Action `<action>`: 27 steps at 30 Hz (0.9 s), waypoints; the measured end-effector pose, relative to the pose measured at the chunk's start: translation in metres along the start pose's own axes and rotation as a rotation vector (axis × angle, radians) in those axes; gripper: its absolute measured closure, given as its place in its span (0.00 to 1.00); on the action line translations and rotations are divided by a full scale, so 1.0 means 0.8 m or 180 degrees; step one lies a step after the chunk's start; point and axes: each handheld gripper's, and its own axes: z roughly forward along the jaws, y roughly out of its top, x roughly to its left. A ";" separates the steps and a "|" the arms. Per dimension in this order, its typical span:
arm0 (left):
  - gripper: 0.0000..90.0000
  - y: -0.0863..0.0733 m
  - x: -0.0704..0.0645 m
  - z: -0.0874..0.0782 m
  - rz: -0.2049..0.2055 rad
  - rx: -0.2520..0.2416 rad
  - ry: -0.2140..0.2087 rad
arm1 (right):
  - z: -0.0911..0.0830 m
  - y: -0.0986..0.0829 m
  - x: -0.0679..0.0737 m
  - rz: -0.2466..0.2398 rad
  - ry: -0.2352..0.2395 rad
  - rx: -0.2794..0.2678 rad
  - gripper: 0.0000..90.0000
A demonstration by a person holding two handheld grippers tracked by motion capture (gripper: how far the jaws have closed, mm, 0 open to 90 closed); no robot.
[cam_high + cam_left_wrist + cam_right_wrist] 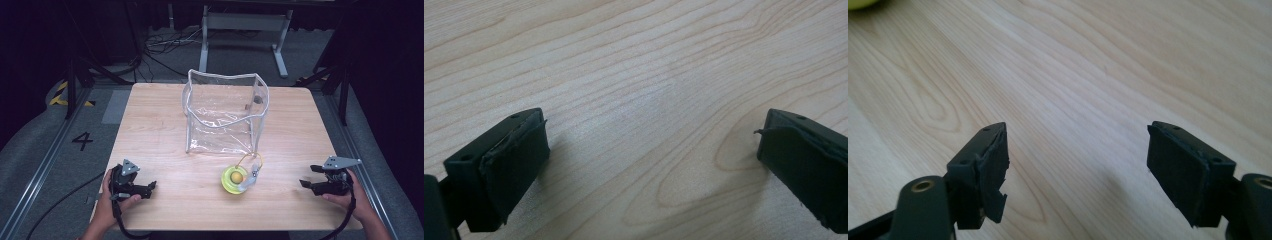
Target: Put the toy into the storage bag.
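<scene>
A clear plastic zip bag (226,111) with a white rim stands upright and open at the middle of the wooden table (150,140). In front of it lies a round yellow-green object (235,179) with an orange loop and a clear tag. My left gripper (150,189) rests near the table's front left, held by a hand, jaws wide apart over bare wood (649,115). My right gripper (306,184) sits near the front right edge, open too, with nothing between its jaws (1078,150). A sliver of the yellow object (860,4) shows at the top left of the right gripper view.
Beyond the table stands a grey metal frame (245,30) with cables on the floor. A floor marking "4" (82,141) lies left of the table. Black stands (345,75) flank both sides.
</scene>
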 end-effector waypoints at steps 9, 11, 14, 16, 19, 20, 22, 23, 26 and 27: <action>0.01 0.000 0.000 0.000 -0.0001 -0.0006 -0.0008 | -0.008 0.058 0.022 -0.0347 0.0131 -0.0071 0.30; 0.01 0.000 0.000 0.000 0.0003 0.0003 -0.0010 | -0.010 0.071 0.026 -0.0451 0.0149 -0.0112 0.32; 0.01 0.000 0.000 0.000 0.0006 0.0003 -0.0011 | -0.012 0.086 0.031 -0.0522 0.0163 -0.0130 0.32; 0.01 0.000 0.000 0.000 0.0005 0.0003 -0.0013 | -0.013 0.102 0.036 -0.0627 0.0180 -0.0166 0.35; 0.01 0.000 0.000 0.000 0.0005 0.0003 -0.0012 | -0.014 0.128 0.047 -0.0795 0.0196 -0.0179 0.36; 0.01 0.000 0.000 0.000 0.0003 0.0001 -0.0013 | -0.014 0.136 0.051 -0.0841 0.0220 -0.0184 0.37; 0.01 0.000 0.000 0.000 0.0003 0.0002 -0.0014 | -0.014 0.150 0.057 -0.0922 0.0248 -0.0186 0.38; 0.01 0.000 0.000 0.000 0.0004 0.0000 -0.0012 | -0.014 0.156 0.060 -0.0966 0.0266 -0.0182 0.38; 0.01 0.000 0.000 0.000 0.0005 0.0003 -0.0014 | -0.012 0.177 0.071 -0.1113 0.0289 -0.0148 0.38; 0.01 0.000 0.000 0.000 0.0005 0.0003 -0.0013 | -0.011 0.183 0.075 -0.1151 0.0305 -0.0135 0.38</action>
